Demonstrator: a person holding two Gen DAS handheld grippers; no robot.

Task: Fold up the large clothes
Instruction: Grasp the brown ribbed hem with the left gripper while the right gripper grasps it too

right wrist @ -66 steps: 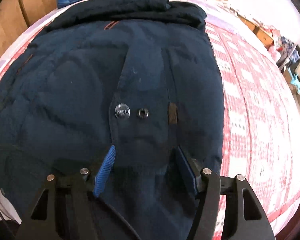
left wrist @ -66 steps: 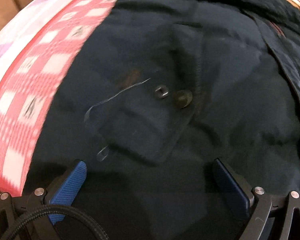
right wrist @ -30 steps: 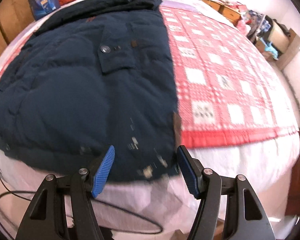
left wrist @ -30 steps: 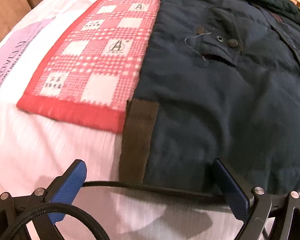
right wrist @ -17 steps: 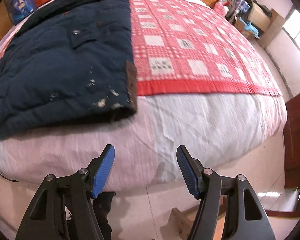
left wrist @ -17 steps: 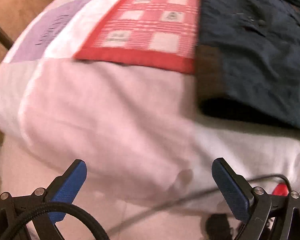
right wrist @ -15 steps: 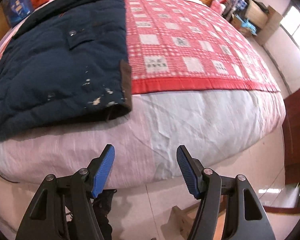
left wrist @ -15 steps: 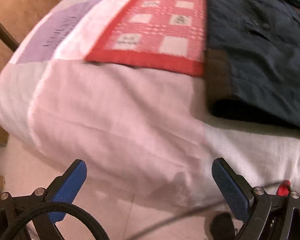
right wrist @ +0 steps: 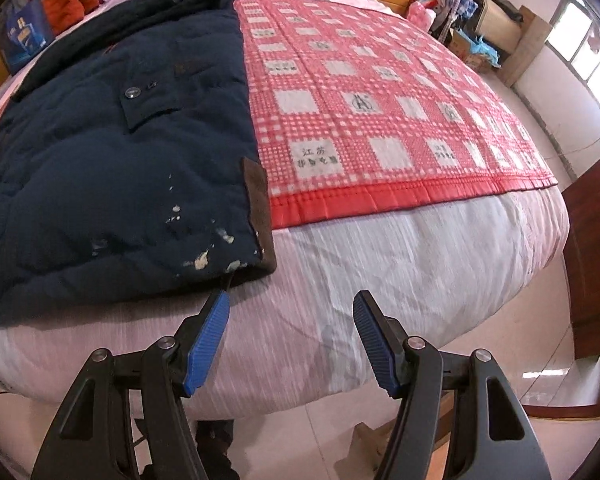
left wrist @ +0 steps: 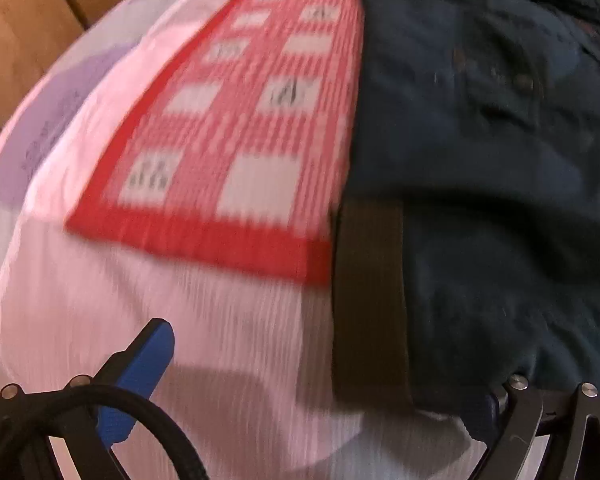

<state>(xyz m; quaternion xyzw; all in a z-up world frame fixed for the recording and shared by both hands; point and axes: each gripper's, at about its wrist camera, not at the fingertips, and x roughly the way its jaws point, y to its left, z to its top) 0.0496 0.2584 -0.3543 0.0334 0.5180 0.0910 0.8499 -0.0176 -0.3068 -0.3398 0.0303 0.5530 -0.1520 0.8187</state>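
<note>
Blurred left tongs [left wrist: 320,368] gape, right finger hidden behind coat hem [left wrist: 480,340]; right tongs [right wrist: 291,316] empty, parted.

- A large dark navy padded jacket [right wrist: 112,152] lies spread flat on the bed [right wrist: 380,272], on the left part in the right wrist view.
- Its collar end [right wrist: 148,4] points toward the far end of the bed; its hem [right wrist: 112,280] lies near the bed's near edge.
- One long side edge runs straight along the red checked blanket [right wrist: 360,100], resting on it.
- A brown strip [right wrist: 256,212] trims the hem corner beside that edge; in the blurred left wrist view another brown strip [left wrist: 368,300] marks the other hem corner.
- A flapped pocket [right wrist: 148,100] with a round snap sits mid-body.
- Pale flecks [right wrist: 200,240] dot the fabric near the hem.
</note>
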